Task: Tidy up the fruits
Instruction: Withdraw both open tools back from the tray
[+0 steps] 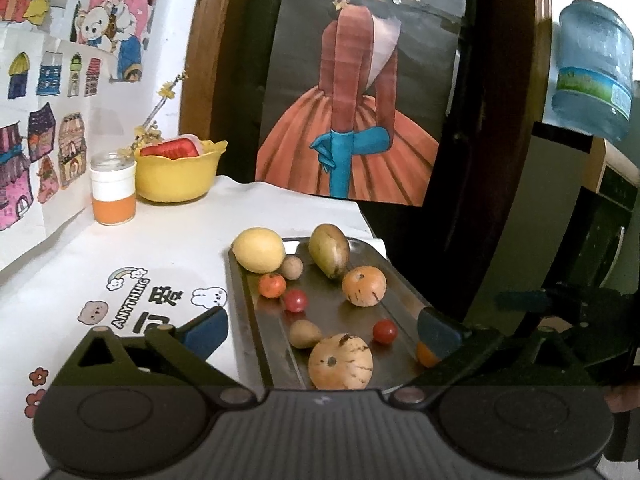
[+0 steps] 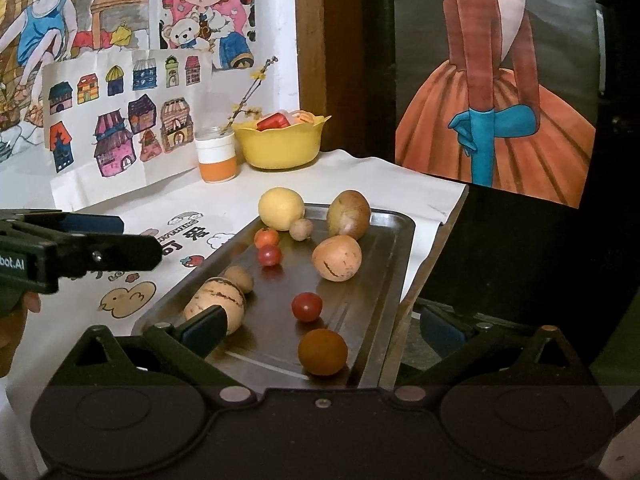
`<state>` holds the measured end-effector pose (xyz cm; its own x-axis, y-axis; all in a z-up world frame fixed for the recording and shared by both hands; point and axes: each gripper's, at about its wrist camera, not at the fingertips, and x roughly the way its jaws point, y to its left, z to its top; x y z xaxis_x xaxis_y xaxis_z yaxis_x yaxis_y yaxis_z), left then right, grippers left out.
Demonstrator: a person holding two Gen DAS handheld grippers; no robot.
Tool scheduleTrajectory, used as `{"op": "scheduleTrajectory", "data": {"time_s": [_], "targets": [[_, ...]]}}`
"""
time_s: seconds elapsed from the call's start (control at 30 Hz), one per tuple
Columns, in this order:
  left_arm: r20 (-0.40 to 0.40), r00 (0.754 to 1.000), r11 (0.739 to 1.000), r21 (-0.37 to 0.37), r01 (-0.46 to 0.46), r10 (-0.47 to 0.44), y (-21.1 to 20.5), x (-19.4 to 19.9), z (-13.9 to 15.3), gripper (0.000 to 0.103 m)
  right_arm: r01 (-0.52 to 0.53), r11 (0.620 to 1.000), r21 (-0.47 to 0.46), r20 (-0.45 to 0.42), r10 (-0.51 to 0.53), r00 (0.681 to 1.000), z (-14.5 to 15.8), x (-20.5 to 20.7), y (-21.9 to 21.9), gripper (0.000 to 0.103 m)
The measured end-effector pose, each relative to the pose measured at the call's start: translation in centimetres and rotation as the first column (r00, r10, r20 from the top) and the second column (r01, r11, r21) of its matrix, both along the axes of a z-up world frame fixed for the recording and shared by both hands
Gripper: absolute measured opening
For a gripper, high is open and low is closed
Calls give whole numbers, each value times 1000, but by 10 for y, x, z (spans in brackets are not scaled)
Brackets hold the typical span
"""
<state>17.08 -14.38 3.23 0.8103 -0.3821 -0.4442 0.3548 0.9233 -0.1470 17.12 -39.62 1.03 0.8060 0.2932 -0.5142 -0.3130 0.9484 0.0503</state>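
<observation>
Fruit all loose on the metal tray (image 2: 384, 240): yellow lemon (image 2: 281, 208) at the far rim, striped melon (image 2: 216, 308) nearest, orange (image 2: 322, 351), cherry tomato (image 2: 306, 306), others scattered between. We judge the sorting barely begun; nothing grouped on the tray. Yellow bowl (image 2: 280, 148) well apart at the back of the white cloth already holds some red and orange pieces. Our left gripper (image 1: 320, 332) hangs over the tray's near end, jaws wide, empty. Right gripper (image 2: 320, 332) likewise spread, holding nothing.
</observation>
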Motion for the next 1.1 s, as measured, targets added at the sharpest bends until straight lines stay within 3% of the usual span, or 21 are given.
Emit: {"op": "scheduleTrajectory", "data": {"time_s": [1.1], "targets": [[27,991,989,-71,-128,130,59,-38,15,103,-19,999,-36,83,21,996,33,-53,33,102]]}}
